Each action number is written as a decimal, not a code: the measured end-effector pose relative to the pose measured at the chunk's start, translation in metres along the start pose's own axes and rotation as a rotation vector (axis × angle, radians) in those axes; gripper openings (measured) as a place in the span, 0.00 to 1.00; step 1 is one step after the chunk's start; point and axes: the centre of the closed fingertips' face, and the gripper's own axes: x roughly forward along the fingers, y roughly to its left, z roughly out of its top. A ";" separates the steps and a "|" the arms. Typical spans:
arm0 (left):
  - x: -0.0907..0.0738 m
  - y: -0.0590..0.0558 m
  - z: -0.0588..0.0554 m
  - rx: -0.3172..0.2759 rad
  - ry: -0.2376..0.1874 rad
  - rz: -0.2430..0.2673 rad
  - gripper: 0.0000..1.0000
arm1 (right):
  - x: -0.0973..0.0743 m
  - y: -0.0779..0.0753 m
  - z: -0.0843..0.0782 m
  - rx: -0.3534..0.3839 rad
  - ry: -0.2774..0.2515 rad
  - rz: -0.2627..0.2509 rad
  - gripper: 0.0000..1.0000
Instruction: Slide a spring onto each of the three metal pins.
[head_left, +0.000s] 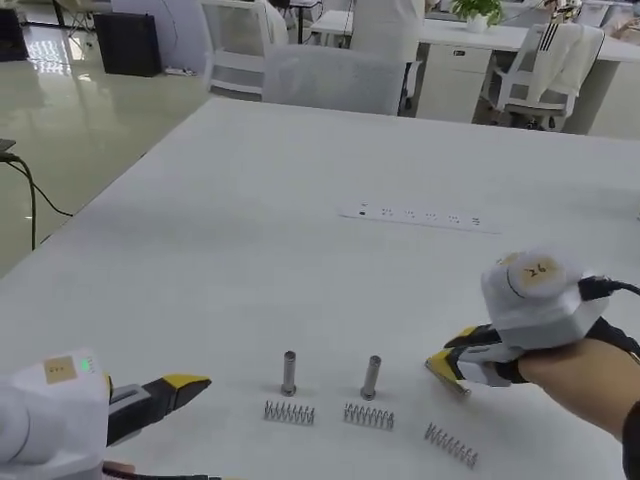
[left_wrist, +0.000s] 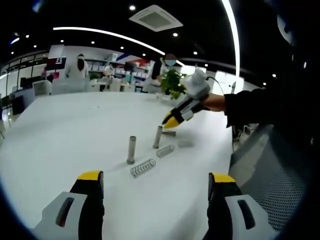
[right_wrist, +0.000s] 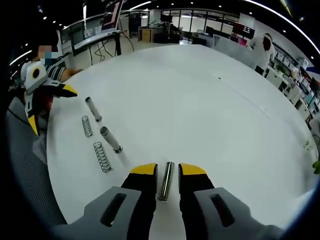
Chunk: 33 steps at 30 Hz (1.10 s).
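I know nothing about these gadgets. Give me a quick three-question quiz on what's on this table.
1. How many springs lie on the table?
2. True or false: both upright pins already wear a spring.
3. What sits between the fingers of the right gripper? A) a spring B) a third pin C) nothing
Key: 1 three; 2 false; 3 B.

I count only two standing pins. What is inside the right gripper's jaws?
A metal pin lies between the right gripper's jaws, pointing forward. Its rear end is hidden, so the grip is unclear.
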 end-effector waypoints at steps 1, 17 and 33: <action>0.000 0.000 0.000 0.000 0.000 0.000 0.83 | 0.001 0.000 -0.001 0.002 0.012 -0.001 0.14; 0.001 0.001 0.000 -0.007 -0.002 -0.001 0.81 | 0.016 -0.006 -0.009 0.046 0.095 -0.014 0.08; 0.001 0.000 -0.001 -0.008 0.000 -0.002 0.80 | 0.021 -0.004 -0.014 0.057 0.158 -0.008 0.06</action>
